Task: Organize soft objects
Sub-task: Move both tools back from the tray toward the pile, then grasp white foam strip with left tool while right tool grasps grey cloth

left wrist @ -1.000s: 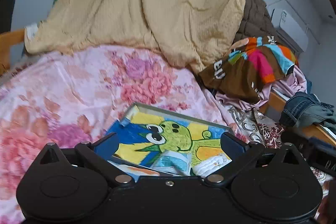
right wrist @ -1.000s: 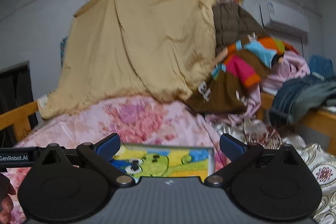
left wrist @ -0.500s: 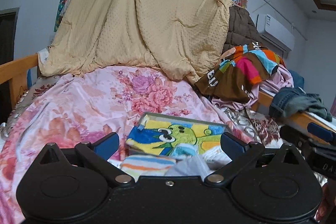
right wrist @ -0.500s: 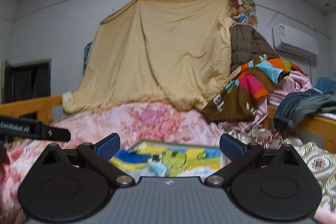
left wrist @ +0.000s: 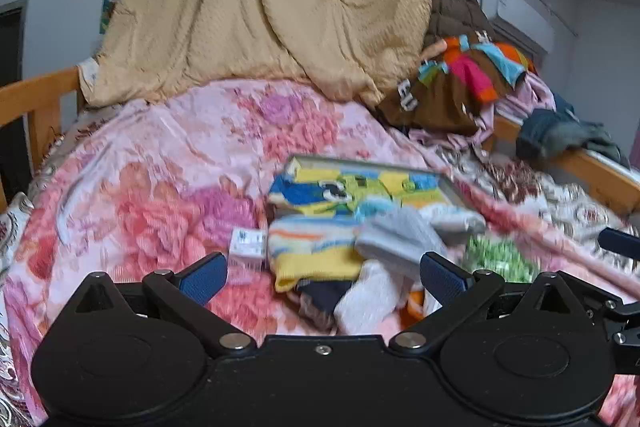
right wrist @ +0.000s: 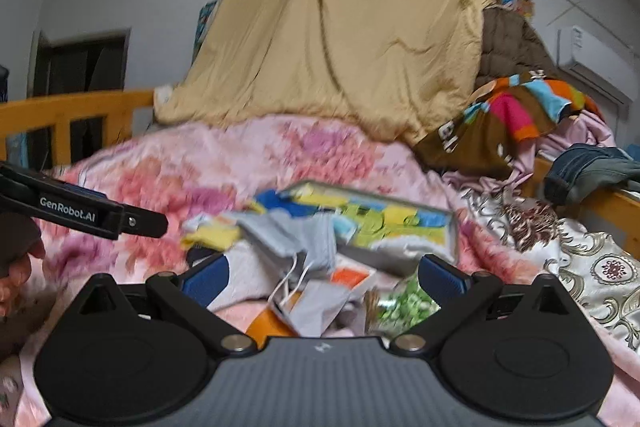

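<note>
We hold our left claw (left wrist: 323,275) and right claw (right wrist: 323,274) spread, empty, above the socks (left wrist: 316,247) on the bed (left wrist: 160,163).

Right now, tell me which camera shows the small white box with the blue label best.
The left wrist view. There the small white box lies in the open on the pink floral quilt, just left of the striped yellow cloth. In the right wrist view I cannot pick it out; the blurred pile of clothes fills that spot.

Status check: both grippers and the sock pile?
Left gripper open, empty. Right gripper open, empty. Heap of small soft socks loose on pink floral quilt, ungrasped. Colourful cartoon box lies right behind heap.
</note>
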